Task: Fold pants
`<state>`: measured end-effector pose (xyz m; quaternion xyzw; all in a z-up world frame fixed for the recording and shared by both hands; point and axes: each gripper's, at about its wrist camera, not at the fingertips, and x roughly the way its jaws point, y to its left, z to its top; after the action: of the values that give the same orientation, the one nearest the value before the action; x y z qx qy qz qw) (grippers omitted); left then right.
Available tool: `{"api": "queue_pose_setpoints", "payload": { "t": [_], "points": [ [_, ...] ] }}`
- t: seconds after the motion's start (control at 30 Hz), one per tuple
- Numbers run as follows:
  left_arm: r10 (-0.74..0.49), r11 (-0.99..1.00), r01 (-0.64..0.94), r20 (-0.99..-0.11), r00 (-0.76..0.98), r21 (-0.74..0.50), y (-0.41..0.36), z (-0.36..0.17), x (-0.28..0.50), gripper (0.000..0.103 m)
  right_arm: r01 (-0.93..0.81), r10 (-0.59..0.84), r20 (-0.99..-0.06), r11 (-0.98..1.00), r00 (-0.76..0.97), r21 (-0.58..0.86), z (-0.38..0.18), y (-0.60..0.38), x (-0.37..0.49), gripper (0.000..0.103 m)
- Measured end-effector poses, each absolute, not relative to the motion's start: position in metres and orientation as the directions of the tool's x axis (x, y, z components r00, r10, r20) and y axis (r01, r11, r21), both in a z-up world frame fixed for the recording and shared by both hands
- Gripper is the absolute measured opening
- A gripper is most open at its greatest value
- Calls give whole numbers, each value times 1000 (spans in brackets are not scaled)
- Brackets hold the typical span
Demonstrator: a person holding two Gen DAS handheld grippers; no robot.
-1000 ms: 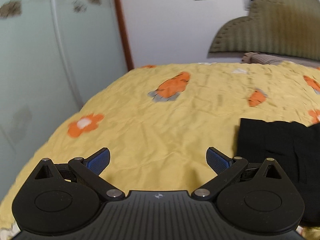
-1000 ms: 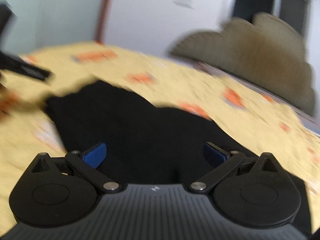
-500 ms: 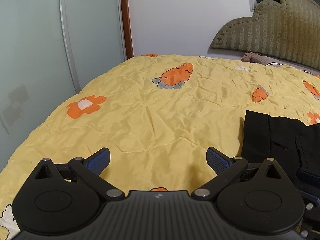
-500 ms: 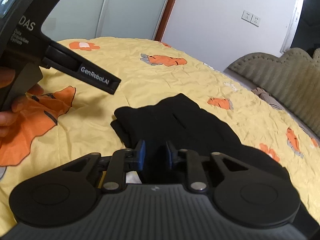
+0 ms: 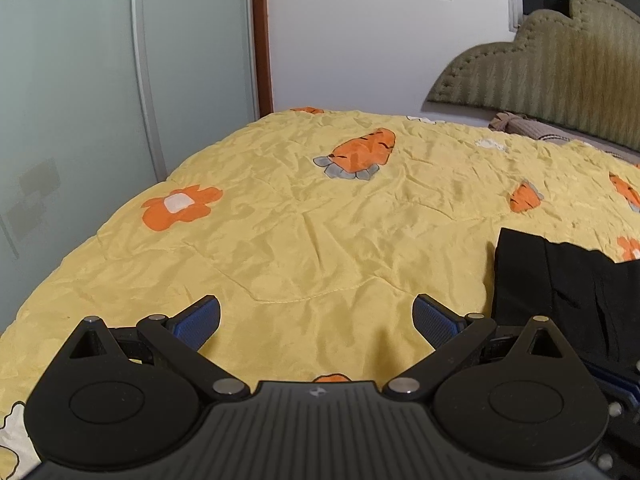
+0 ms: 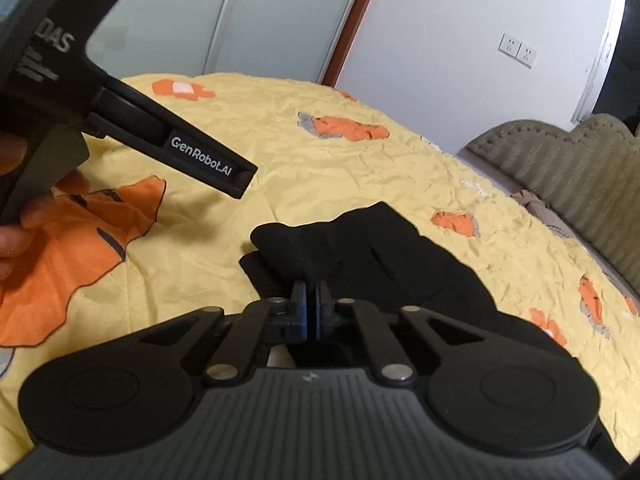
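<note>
The black pants (image 6: 380, 256) lie bunched on the yellow bedspread (image 6: 320, 184). My right gripper (image 6: 311, 292) is at their near left edge, jaws shut, with the dark fabric pinched at the tips. In the left wrist view the pants (image 5: 560, 280) show at the right edge. My left gripper (image 5: 316, 314) hovers open over bare bedspread (image 5: 320, 240), to the left of the pants, with nothing between its blue pads (image 5: 200, 320). From the right wrist view the left gripper's body (image 6: 120, 120) crosses the upper left, held by a hand (image 6: 24, 216).
The bedspread has orange carrot and flower prints (image 5: 360, 152). A padded olive headboard (image 5: 560, 68) stands at the far right, frosted sliding doors (image 5: 100, 100) on the left. The bed's edge curves away on the left.
The right gripper went from wide open to shut at the pants' near edge after swinging across them. The left gripper stayed open and barely shifted.
</note>
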<state>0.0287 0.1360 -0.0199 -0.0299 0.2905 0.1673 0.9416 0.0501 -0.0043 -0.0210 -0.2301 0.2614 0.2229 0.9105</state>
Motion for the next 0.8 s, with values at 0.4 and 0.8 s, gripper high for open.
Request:
{"api": "queue_pose_setpoints", "payload": {
  "t": [0.4,0.8],
  "points": [
    [244,967,-244,-545,802,75,105,-5,38,103,-575,369,-607,798,704,-182,-18,-28,43,20],
    [-3,1000,16,-554,832,18,2,-2,109,103,-200,342,-652,938,676,285,-30,-216,104,45]
  ]
}}
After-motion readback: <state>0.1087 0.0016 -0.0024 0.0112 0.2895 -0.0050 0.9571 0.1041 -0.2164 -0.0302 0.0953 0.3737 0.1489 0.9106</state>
